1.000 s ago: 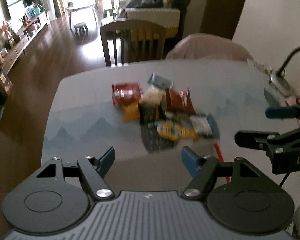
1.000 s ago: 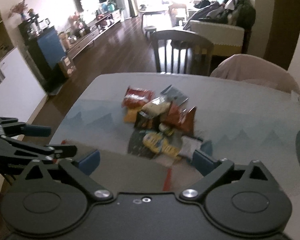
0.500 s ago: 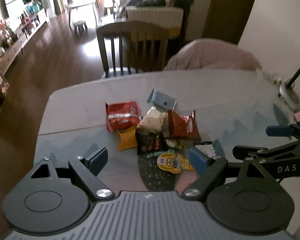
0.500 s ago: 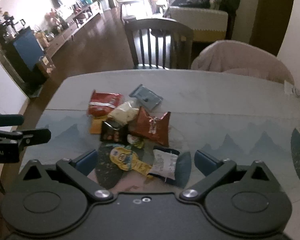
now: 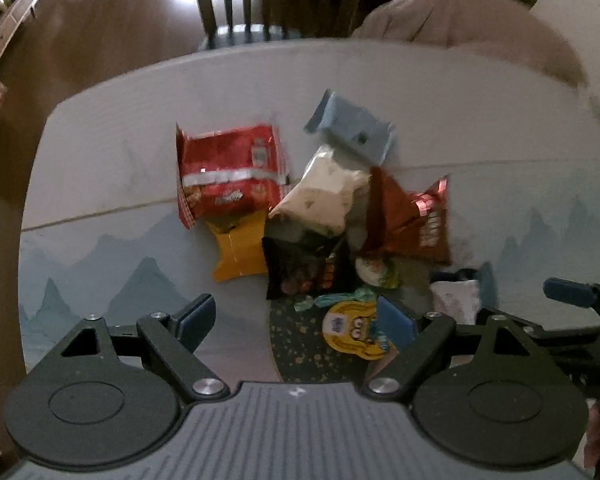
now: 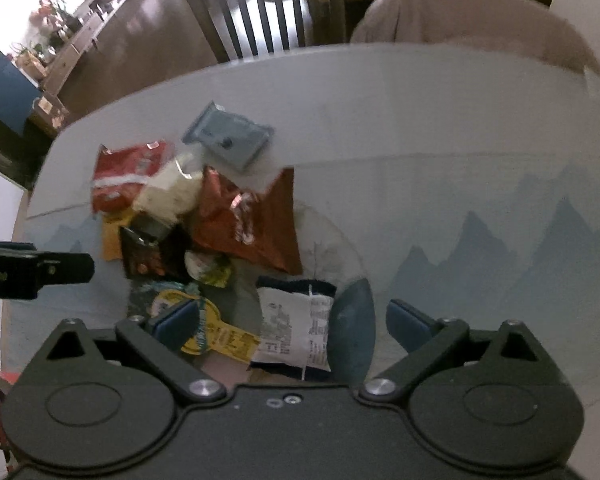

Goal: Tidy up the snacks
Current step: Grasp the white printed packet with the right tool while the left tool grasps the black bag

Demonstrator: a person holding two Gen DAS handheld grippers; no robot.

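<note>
**Op:** Both grippers have dropped closer to the pile since a second ago; the snacks fill far more of each view now, and the far room has slid out of the top.

**Desk:** How do the grippers stand?

**Op:** My left gripper (image 5: 296,322) has its fingers wide apart and holds nothing. My right gripper (image 6: 292,322) is the same, spread and empty.

**Desk:** Where are the snacks?

**Op:** Heaped in the middle of the table (image 6: 440,120), none sorted yet as far as I can judge. At the far edge lies a grey-blue packet (image 6: 228,138), left of it a red bag (image 5: 228,176); a pale bag (image 5: 324,196) and a brown-red bag (image 6: 244,220) overlap in the centre. An orange packet (image 5: 240,252) and a black packet (image 5: 304,268) sit nearer me.

**Desk:** Which one is nearest a gripper?

**Op:** A white packet with a dark border (image 6: 296,328) lies straight ahead of my right gripper, between its fingers in that view. Its long axis runs roughly away from me, along the fingers, so they would close across its short side. A yellow packet (image 6: 216,332) touches or overlaps it on the left, near the left fingertip (image 6: 176,320).

**Desk:** So the right arm goes first?

**Op:** I judge so; it is nearer. Whether the tips are at table height I cannot tell.
</note>
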